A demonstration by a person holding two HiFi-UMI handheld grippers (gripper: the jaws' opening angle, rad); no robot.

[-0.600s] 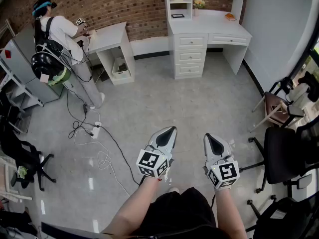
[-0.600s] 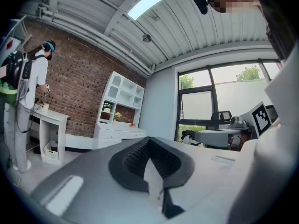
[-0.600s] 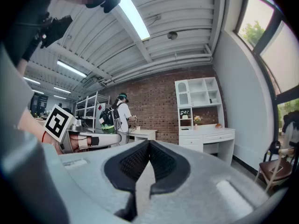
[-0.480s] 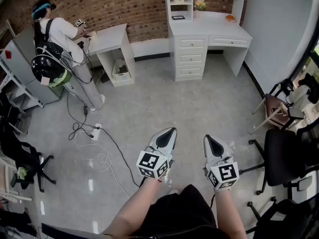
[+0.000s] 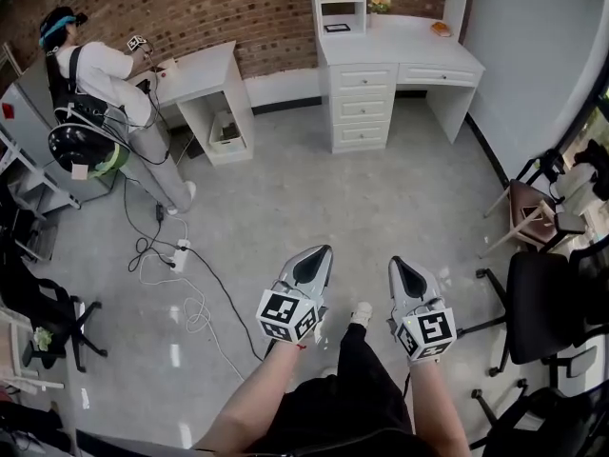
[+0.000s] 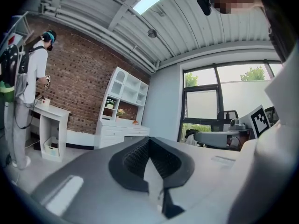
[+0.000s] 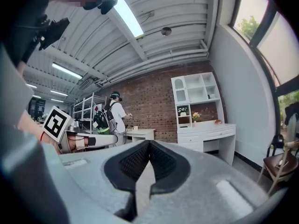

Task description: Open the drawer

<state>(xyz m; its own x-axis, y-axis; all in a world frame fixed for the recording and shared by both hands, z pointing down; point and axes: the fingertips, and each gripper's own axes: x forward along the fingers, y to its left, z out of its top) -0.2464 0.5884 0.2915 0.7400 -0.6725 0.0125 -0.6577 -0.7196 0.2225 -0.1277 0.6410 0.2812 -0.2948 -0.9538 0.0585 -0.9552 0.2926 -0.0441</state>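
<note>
Plainly, the left gripper (image 5: 324, 252) and right gripper (image 5: 395, 264) are both closed together on nothing, with the desk's (image 5: 404, 53) drawers (image 5: 363, 107) well apart at twelve o'clock.

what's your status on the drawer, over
Left tool, right tool both shut, empty. White desk's drawer stack closed, far ahead. Grey floor between, nothing in the way.

Drawers (image 5: 363, 108) under desk (image 5: 404, 48) against wall (image 5: 190, 12)

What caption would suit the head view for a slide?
Left gripper and right gripper, both shut and empty, face the distant drawers.
</note>
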